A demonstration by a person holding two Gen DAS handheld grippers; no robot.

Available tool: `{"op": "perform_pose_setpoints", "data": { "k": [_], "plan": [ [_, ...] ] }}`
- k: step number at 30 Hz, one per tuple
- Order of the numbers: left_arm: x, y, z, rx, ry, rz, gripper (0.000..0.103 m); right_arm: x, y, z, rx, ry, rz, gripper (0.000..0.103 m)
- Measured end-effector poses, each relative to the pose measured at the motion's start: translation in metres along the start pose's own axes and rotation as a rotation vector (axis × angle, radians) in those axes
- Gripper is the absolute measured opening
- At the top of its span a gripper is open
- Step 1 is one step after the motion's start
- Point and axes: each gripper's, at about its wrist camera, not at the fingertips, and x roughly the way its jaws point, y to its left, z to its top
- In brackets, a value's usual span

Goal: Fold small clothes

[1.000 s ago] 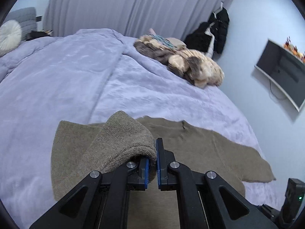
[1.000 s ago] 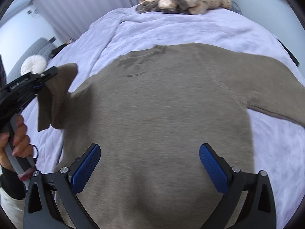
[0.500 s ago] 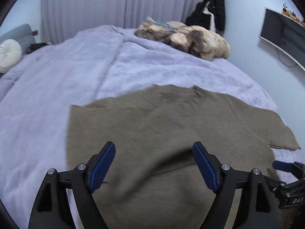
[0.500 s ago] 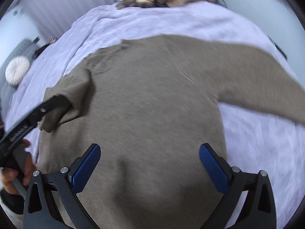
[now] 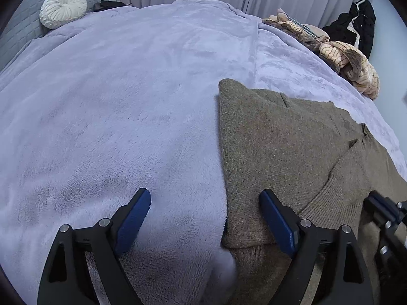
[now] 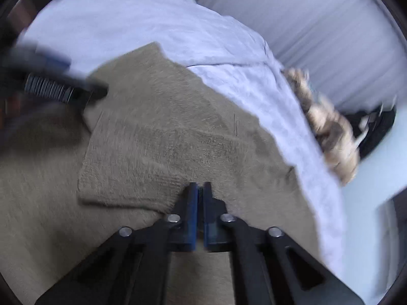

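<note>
Left gripper [image 5: 204,218] jaws apart over sweater [image 5: 292,147] edge; right gripper [image 6: 200,190] jaws together, cloth pinch unclear; folded sleeve runs toward bed [image 5: 127,89] head.

In my left wrist view the sweater [image 5: 292,152] lay on the blanket [image 5: 114,114] in the right half of the frame, one sleeve folded over its body. My left gripper [image 5: 204,214] sat at the bottom centre, straddling the sweater's left edge, and my right gripper [image 5: 381,211] came in at the lower right. A round cushion [image 5: 63,7] rested at the upper left, a heap of clothes [image 5: 348,61] at the upper right.
</note>
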Motion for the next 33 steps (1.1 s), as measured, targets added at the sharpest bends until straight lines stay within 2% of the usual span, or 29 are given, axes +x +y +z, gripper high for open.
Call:
{"op": "perform_pose_setpoints", "data": {
  "k": [3, 5, 7, 9, 10, 11, 12, 14, 17, 19, 21, 22, 23, 24, 25, 27, 28, 31, 32, 33],
  "plan": [
    [0.002, -0.001, 0.002, 0.006, 0.003, 0.000, 0.093, -0.009, -0.071, -0.017, 0.463, -0.033, 0.148, 0.004],
    [0.004, -0.003, 0.004, 0.014, 0.008, 0.000, 0.094, -0.004, -0.128, -0.054, 0.794, -0.056, 0.254, 0.004],
    [0.005, -0.005, 0.005, 0.020, 0.008, 0.005, 0.095, 0.012, -0.170, -0.098, 1.063, -0.016, 0.312, 0.004],
    [0.005, -0.005, 0.005, 0.019, 0.009, 0.004, 0.095, 0.027, -0.194, -0.143, 1.268, 0.040, 0.375, 0.010],
    [0.006, -0.005, 0.005, 0.019, 0.009, 0.005, 0.095, 0.032, -0.199, -0.159, 1.331, 0.055, 0.401, 0.012],
    [0.006, -0.006, 0.005, 0.019, 0.010, 0.006, 0.096, 0.032, -0.200, -0.166, 1.346, 0.053, 0.423, 0.024],
    [0.007, -0.007, 0.006, 0.021, 0.011, 0.005, 0.097, 0.025, -0.197, -0.166, 1.316, 0.037, 0.424, 0.044],
    [0.010, -0.010, 0.006, 0.032, 0.013, 0.015, 0.100, 0.007, -0.179, -0.141, 1.110, -0.014, 0.359, 0.057],
    [0.011, -0.014, 0.006, 0.047, 0.013, 0.034, 0.101, -0.010, -0.125, -0.077, 0.658, -0.061, 0.284, 0.057],
    [0.011, -0.013, 0.006, 0.044, 0.014, 0.031, 0.101, -0.013, -0.073, -0.041, 0.318, -0.058, 0.158, 0.058],
    [0.011, -0.013, 0.007, 0.042, 0.018, 0.028, 0.101, 0.001, -0.024, -0.020, 0.024, -0.023, 0.038, 0.060],
    [0.012, -0.013, 0.007, 0.043, 0.018, 0.030, 0.101, 0.009, -0.009, -0.017, -0.076, -0.010, -0.013, 0.058],
    [0.012, -0.014, 0.008, 0.045, 0.018, 0.032, 0.101, 0.015, 0.003, -0.014, -0.148, -0.010, -0.063, 0.051],
    [0.012, -0.014, 0.007, 0.047, 0.018, 0.034, 0.101, 0.019, 0.005, -0.011, -0.159, -0.012, -0.072, 0.013],
    [0.012, -0.014, 0.007, 0.048, 0.018, 0.035, 0.101, 0.018, -0.004, -0.008, -0.084, -0.004, -0.036, 0.000],
    [0.012, -0.014, 0.007, 0.048, 0.017, 0.034, 0.101, 0.014, -0.046, -0.007, 0.212, -0.027, 0.041, 0.000],
    [0.012, -0.014, 0.007, 0.049, 0.017, 0.036, 0.101, 0.017, -0.079, -0.016, 0.431, -0.027, 0.104, 0.000],
    [0.013, -0.014, 0.007, 0.055, 0.017, 0.041, 0.101, 0.037, -0.160, -0.078, 0.980, -0.003, 0.274, 0.000],
    [0.012, -0.014, 0.007, 0.056, 0.016, 0.042, 0.101, 0.046, -0.180, -0.104, 1.119, 0.033, 0.306, 0.001],
    [0.012, -0.014, 0.006, 0.056, 0.015, 0.043, 0.101, 0.052, -0.194, -0.126, 1.204, 0.055, 0.343, 0.006]
  ]
}}
